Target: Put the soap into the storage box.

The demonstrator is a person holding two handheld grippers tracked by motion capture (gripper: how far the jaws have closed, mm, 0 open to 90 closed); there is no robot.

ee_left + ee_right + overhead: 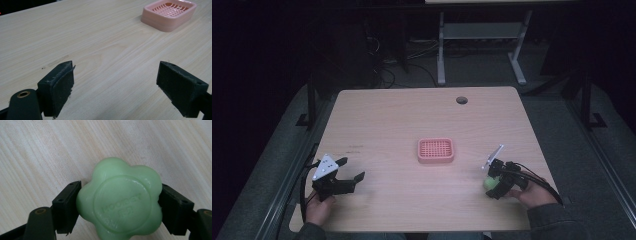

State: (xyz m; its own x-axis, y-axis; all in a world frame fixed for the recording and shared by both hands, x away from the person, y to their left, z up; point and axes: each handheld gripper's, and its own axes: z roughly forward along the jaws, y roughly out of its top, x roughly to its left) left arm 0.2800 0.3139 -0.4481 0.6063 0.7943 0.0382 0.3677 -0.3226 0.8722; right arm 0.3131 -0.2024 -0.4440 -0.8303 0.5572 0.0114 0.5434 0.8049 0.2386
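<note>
At the table's right edge, the right gripper pinched a green soap between its jaws, low over the wood. The pink dish at mid-table lay empty, so the placing was probably left to do. The left gripper was spread wide, holding nothing. The soap's stamped lettering was illegible.

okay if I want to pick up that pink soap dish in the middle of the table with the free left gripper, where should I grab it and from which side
Probably from above, across its shorter width. The pink soap dish lies flat with a raised rim round a slotted grid, so its two long outer walls give the fingers parallel faces to close on. The left gripper is open and holds nothing. Its fingers stand wide apart, which looks enough to span the dish.
</note>
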